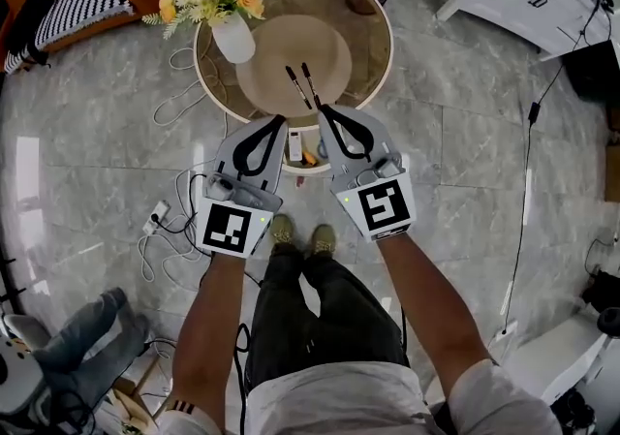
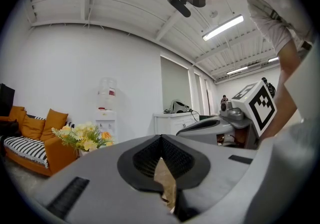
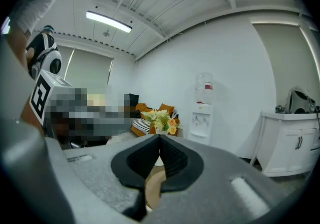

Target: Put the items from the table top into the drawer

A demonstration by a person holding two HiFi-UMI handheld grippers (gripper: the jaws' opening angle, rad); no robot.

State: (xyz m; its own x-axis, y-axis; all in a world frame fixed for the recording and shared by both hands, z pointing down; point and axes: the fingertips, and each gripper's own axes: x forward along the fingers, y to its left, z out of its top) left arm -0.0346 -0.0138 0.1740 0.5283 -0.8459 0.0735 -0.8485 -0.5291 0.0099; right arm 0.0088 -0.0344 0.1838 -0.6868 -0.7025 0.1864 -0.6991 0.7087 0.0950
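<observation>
Left tool (image 1: 281,119) and right tool (image 1: 323,110): grey moulded shells, with black ribbed pads (image 2: 172,155) set in a teardrop outline. Each carries a white cube with black square markers, left cube (image 1: 232,228) and right cube (image 1: 380,207), plus a small green LED (image 1: 346,199) beside it. Person wears a pale short-sleeved shirt (image 1: 484,394), dark trousers (image 1: 320,317), olive shoes (image 1: 282,230) and a black head camera (image 2: 179,4).

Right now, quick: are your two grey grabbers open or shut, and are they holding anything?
Left grey gripper with black pads: shut, holding nothing.
Right grey gripper with black pads: shut, holding nothing.
</observation>
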